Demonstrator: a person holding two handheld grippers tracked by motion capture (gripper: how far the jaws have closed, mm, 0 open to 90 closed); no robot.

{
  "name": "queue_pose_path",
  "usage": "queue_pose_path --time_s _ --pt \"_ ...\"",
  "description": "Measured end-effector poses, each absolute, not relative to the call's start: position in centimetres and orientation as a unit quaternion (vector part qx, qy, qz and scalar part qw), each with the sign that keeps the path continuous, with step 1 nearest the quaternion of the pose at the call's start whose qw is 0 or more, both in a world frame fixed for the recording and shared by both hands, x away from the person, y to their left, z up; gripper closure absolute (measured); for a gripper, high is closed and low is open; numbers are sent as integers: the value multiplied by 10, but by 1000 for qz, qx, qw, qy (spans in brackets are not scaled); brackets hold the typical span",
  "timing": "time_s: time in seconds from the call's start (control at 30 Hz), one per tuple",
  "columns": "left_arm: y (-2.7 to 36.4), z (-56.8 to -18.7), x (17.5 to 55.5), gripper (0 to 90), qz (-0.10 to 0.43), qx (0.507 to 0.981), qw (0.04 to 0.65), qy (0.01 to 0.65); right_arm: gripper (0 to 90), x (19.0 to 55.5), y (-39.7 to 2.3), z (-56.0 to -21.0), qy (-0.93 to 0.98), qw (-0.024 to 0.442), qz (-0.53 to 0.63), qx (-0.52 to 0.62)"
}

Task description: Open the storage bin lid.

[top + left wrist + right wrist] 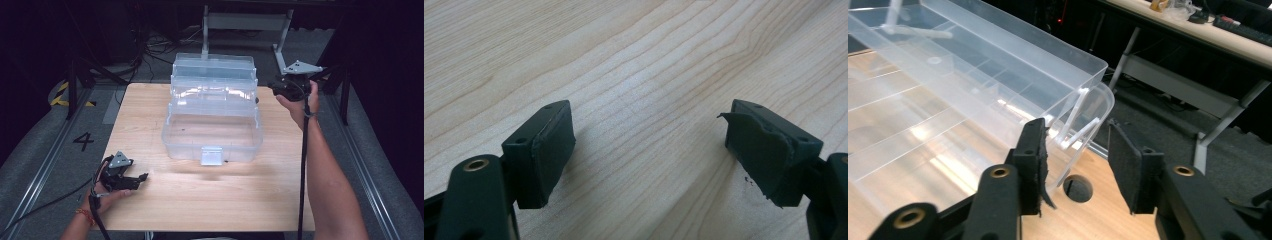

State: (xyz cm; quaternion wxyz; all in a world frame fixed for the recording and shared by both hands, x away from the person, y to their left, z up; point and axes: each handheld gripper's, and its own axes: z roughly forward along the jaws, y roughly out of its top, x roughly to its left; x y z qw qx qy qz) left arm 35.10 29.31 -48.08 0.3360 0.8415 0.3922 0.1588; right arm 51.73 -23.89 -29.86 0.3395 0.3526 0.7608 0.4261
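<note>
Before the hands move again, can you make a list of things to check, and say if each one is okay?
1. Left gripper open and holding nothing: ok.
2. Right gripper open: ok.
3. Right gripper close to the box corner, by the white hinge arm: ok.
4. Box open, its trays stepped back: ok.
5. Anything inside the box: cannot tell, looks bare.
6. Left gripper resting low on the table, away from the box: ok.

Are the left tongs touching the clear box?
Apart. The high view shows the left tongs near the table's front left corner, with bare wood between them and the clear box.
</note>
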Motion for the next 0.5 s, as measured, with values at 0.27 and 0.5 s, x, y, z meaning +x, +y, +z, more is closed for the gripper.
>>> queue_pose_path --time_s 0.27,0.5 --pt "293 -481 351 204 159 842 336 392 492 491 -243 -307 775 334 414 341" --pt "293 -481 351 203 159 841 337 392 450 470 -240 -317 789 329 407 323"
